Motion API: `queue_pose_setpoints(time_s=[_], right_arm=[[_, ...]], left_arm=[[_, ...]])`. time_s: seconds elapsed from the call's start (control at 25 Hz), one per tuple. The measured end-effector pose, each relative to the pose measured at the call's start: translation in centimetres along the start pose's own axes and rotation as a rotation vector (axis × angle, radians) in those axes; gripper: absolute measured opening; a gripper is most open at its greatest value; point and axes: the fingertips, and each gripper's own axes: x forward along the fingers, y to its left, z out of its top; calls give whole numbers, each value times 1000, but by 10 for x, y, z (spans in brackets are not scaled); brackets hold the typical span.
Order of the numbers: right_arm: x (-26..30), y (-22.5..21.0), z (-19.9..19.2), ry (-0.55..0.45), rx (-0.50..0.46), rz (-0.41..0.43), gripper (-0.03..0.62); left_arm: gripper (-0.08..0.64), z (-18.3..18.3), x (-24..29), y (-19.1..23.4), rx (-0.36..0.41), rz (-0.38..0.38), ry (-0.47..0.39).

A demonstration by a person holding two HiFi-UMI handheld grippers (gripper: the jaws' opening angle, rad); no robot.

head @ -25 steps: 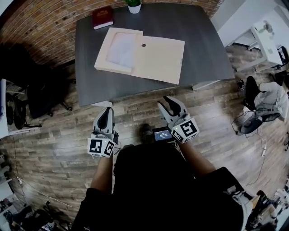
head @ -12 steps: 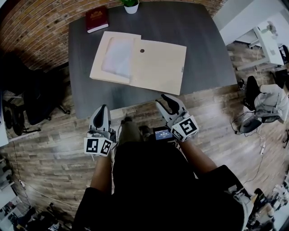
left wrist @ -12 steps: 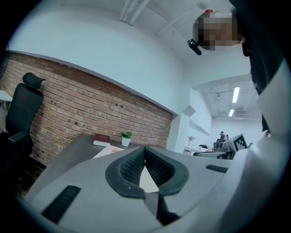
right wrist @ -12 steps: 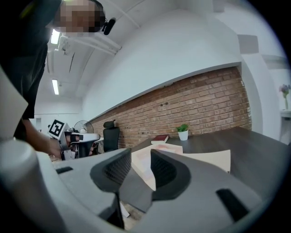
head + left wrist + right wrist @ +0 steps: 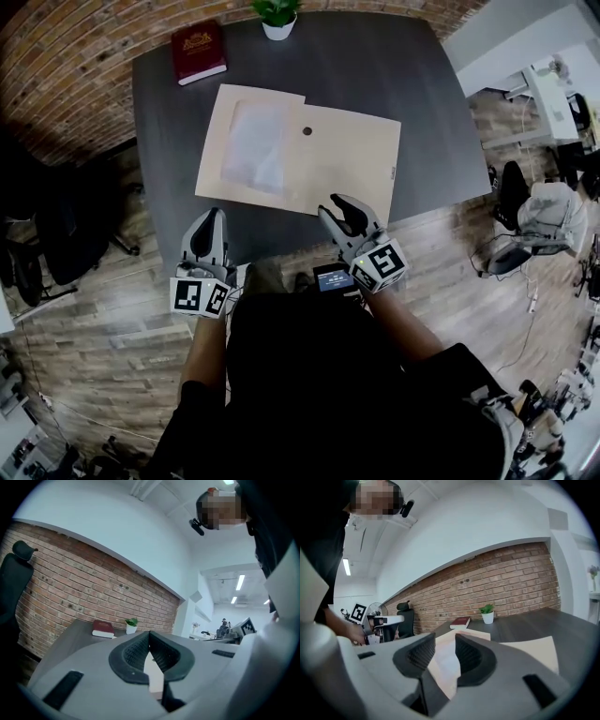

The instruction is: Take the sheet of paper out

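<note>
A large tan envelope [image 5: 328,159] lies flat on the dark grey table [image 5: 431,94]. A white sheet of paper [image 5: 255,145] shows through a pale window in the envelope's left part. My left gripper [image 5: 208,228] hovers over the table's near edge, short of the envelope, with its jaws together and nothing between them. My right gripper [image 5: 345,212] is open and empty just at the envelope's near edge. In the right gripper view the envelope [image 5: 534,651] and the sheet [image 5: 446,663] lie straight ahead of the right gripper [image 5: 445,646]. The left gripper [image 5: 150,639] points along the tabletop.
A red book [image 5: 198,51] and a small potted plant [image 5: 277,17] stand at the table's far edge, beyond the envelope. A brick wall runs behind the table. A dark office chair [image 5: 56,216] is at the left, and a white desk [image 5: 553,94] and another chair [image 5: 553,216] at the right.
The person has stepped up to the table. Both grippers moved forward from over the wooden floor to the table's near edge, the right one reaching the envelope's edge.
</note>
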Motion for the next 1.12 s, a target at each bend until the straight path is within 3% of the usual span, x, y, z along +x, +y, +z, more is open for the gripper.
queue_pose_setpoints(time_s=[0.2, 0.4, 0.52, 0.88, 1.12], right_arm=[[54, -2, 10, 24, -55, -6, 135], [93, -13, 10, 83, -104, -14, 135], [115, -22, 4, 115, -131, -7, 135], [176, -55, -38, 236, -131, 72, 135], [211, -73, -86, 380, -229, 157, 135]], left_arm=[[-5, 10, 27, 37, 33, -25, 25], [-3, 3, 47, 64, 106, -43, 65], [-5, -10, 59, 79, 110, -41, 85], [-3, -37, 82, 117, 78, 53, 131], [-5, -54, 89, 140, 60, 117, 179]])
